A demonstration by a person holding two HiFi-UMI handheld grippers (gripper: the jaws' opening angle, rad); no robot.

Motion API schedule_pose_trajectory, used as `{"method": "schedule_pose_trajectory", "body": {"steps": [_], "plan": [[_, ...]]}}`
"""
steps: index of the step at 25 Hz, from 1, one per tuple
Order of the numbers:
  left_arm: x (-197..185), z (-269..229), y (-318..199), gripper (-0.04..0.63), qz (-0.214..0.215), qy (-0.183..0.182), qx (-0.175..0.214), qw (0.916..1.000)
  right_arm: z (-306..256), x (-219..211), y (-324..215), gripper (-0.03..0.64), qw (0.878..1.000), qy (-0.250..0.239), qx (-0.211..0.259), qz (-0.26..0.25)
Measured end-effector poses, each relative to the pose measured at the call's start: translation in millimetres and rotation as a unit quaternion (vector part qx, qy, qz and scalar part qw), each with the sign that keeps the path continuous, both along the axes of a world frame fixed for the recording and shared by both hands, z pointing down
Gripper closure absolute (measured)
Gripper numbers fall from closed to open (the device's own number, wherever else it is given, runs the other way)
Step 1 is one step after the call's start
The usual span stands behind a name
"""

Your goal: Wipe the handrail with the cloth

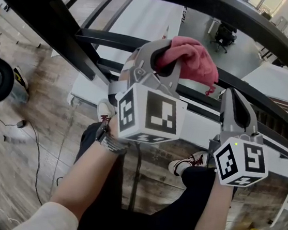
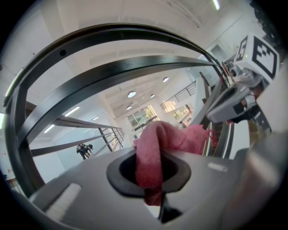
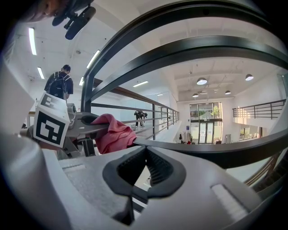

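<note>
Pink crumpled fabric cloth (image 1: 195,61) is clamped in the jaws of the left gripper (image 1: 164,52) and is held against the dark metal handrail bar (image 1: 104,39), though contact cannot be confirmed. The right gripper (image 1: 234,97) is closed on nothing, just beside it. Wiping is judged to be in hand. Next, the cloth should be pressed on and drawn along the bar.

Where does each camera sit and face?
Head view: on the head, facing steeply down past the black metal handrail; forearms, legs, left claw, right claw show.
Left gripper view: rides that claw, along jaws shut on the crumpled pink cloth; right claw shows.
Right gripper view: rides that claw, along shut jaws; left claw shows.
Both gripper views share cloth and handrail.
</note>
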State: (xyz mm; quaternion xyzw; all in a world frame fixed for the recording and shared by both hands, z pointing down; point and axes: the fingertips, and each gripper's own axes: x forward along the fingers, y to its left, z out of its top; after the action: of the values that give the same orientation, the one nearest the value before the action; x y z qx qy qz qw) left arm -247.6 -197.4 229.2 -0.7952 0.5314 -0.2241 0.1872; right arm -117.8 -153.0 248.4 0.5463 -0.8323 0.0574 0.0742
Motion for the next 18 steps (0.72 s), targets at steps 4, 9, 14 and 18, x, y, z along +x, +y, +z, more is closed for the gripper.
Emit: {"method": "schedule_pose_trajectory", "body": {"steps": [4, 9, 14, 18], "plan": [[-7.1, 0.2, -0.9, 0.569, -0.006, -0.001, -0.002, 1.0, 0.2, 0.0, 0.3, 0.615, 1.0, 0.001, -0.001, 0.0], [-15.2, 0.4, -2.3, 0.568, -0.012, 0.0, -0.006, 0.9999, 0.4, -3.6, -0.2, 0.615, 1.0, 0.004, -0.002, -0.004], [-23.3, 0.4, -3.8, 0.569, -0.017, 0.003, -0.008, 0.9998, 0.8, -6.5, -1.0, 0.615, 1.0, 0.005, -0.002, -0.006], [-30.5, 0.9, -5.0, 0.568, -0.022, 0.005, -0.01, 0.9997, 1.5, -9.3, -1.3, 0.615, 1.0, 0.006, -0.003, -0.009]]}}
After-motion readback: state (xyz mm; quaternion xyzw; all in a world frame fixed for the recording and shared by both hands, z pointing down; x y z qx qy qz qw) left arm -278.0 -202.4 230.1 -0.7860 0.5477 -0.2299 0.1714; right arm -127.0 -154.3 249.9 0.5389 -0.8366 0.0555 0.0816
